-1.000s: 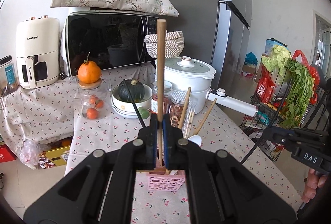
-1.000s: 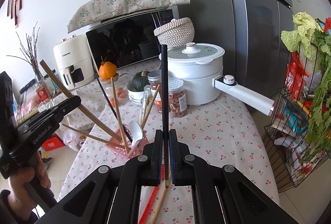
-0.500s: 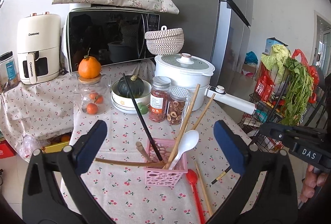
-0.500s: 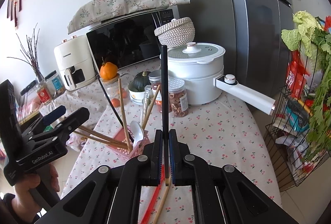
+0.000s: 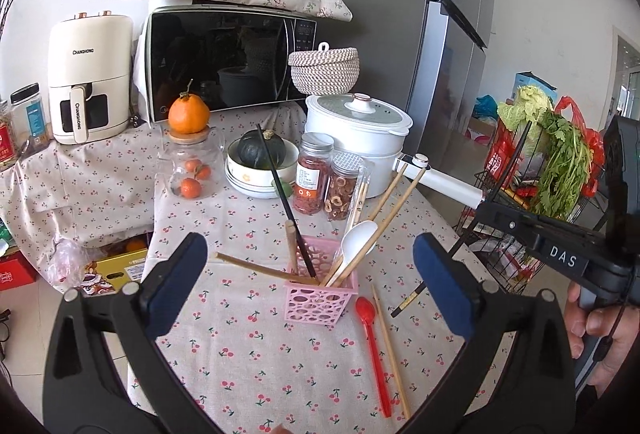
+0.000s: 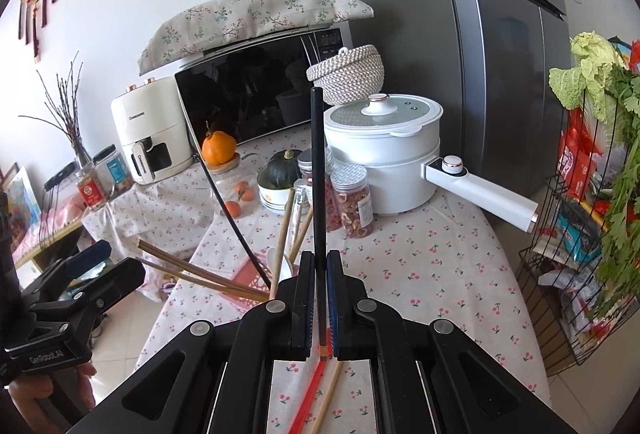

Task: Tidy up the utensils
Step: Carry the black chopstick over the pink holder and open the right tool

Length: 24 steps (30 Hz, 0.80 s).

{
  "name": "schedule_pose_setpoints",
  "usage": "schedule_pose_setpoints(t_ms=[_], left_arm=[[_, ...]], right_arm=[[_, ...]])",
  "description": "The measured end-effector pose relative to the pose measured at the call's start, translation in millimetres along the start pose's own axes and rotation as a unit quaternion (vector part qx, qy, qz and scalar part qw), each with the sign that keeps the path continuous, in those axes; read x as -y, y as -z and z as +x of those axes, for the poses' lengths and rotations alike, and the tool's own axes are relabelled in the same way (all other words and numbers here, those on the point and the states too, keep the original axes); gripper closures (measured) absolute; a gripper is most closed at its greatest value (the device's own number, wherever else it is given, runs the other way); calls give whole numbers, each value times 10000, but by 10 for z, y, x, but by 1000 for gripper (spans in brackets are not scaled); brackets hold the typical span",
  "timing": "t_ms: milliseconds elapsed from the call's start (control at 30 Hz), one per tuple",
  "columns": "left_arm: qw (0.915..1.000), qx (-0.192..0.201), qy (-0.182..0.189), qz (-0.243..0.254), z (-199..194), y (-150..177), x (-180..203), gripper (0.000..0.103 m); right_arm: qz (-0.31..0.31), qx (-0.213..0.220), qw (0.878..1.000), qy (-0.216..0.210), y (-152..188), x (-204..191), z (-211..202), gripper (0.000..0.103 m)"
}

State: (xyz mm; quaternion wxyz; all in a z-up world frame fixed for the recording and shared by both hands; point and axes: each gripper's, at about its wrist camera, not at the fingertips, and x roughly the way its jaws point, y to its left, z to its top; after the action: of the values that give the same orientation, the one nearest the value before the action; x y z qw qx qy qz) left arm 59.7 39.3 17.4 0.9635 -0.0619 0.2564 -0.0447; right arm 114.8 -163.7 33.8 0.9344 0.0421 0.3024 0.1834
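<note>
Left wrist view: our left gripper [image 5: 310, 284] gapes wide, nothing between its pads, above the pink basket [image 5: 320, 298] holding chopsticks and a white spoon [image 5: 358, 240]. Right wrist view: our right gripper [image 6: 319, 298] clamps a black chopstick [image 6: 317, 169] upright, near the basket.

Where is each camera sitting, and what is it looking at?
Left wrist view: rides on the left claw, open and empty, looking down over the pink basket, the red spoon and the table toward the microwave; the person's other hand shows at right.
Right wrist view: rides on the right claw, shut on a black chopstick, facing the white pot; the left claw and its hand show at lower left.
Both views share the basket, microwave, pot and each other's claw.
</note>
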Motion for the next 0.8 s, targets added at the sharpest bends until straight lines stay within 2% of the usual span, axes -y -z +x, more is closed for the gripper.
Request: schedule_pose_setpoints(t_ms=[267, 533, 800], left_arm=[[9997, 39, -85, -229, -231, 21, -230, 1], [9994, -148, -260, -192, -246, 154, -407, 1], [9983, -338, -301, -371, -234, 253, -595, 1]], right_arm=[[8, 190, 9996, -206, -78, -153, -92, 97], [-33, 412, 9978, -520, -171, -432, -184, 97], [51, 819, 9952, -530, -304, -630, -35, 97]])
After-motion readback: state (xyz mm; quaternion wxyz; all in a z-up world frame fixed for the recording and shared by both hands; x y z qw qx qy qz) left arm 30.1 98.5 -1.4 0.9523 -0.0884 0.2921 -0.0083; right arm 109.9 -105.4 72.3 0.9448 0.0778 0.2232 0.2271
